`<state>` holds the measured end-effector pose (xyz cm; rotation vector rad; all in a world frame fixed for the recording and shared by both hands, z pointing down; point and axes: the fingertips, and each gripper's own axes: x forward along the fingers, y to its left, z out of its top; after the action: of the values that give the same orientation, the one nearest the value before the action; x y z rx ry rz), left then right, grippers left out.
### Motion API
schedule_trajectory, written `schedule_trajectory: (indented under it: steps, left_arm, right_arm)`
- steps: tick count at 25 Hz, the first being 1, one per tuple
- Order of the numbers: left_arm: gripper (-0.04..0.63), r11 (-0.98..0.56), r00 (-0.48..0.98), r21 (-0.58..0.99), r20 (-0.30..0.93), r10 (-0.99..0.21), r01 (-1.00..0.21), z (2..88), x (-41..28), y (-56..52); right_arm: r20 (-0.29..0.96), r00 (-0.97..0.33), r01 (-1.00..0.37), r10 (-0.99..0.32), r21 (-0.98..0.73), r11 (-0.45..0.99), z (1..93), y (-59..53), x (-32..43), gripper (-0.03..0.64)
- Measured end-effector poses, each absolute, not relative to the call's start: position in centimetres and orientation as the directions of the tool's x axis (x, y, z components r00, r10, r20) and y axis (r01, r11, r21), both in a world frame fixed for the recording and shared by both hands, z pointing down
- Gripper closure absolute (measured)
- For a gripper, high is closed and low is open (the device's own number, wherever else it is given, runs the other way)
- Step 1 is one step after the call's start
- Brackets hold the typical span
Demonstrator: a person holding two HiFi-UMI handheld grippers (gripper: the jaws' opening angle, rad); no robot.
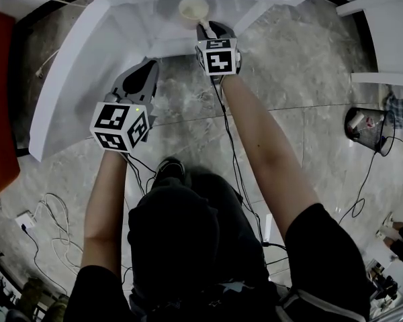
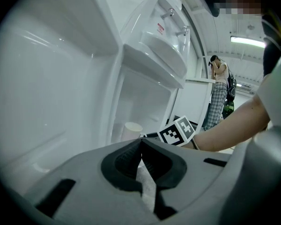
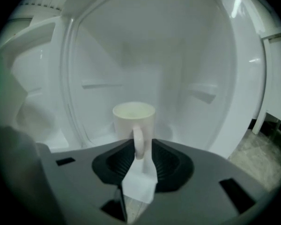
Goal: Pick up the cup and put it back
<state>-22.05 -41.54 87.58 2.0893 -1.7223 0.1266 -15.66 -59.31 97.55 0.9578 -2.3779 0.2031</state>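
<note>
A cream cup [image 1: 193,10] [image 3: 133,118] stands upright on the floor of the white water dispenser's lower compartment [image 3: 107,86]. Its handle points toward me. My right gripper [image 1: 207,27] [image 3: 141,149] reaches into the compartment with the cup's handle between its jaws. A narrow gap shows beside the handle, so the pads do not press on it. My left gripper [image 1: 148,66] [image 2: 140,142] hangs lower left, outside the compartment, jaws shut with nothing in them. From the left gripper view the cup [image 2: 131,130] shows beyond the jaw tips.
The dispenser's open door [image 1: 74,79] slants along the left. A wire bin with a black bag [image 1: 366,129] stands on the marble floor at right, and white cables [image 1: 50,206] lie at lower left. A person [image 2: 221,93] stands in the background.
</note>
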Motion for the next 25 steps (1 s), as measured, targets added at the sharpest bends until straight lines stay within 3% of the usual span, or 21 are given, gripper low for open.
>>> schedule_trajectory:
  steps: [7, 20, 25]
  left_arm:
    - [0.586, -0.135, 0.222, 0.269, 0.327, -0.918, -0.954, 87.0, -22.6, -41.3]
    - [0.586, -0.275, 0.363, 0.315, 0.270, -0.892, -0.908, 86.0, -18.2, -40.5]
    - [0.586, -0.287, 0.413, 0.350, 0.369, -0.833, -0.892, 83.9, -14.5, -37.3]
  right_arm:
    - [0.563, -0.596, -0.694, -0.572, -0.002, 0.720, 97.7, -58.4, -15.1, 0.417]
    - [0.463, -0.622, -0.691, -0.632, 0.054, 0.720, 92.7, -54.3, -7.7, 0.423]
    - [0.522, -0.533, -0.767, -0.666, 0.036, 0.641, 90.0, -50.2, -0.2, 0.434]
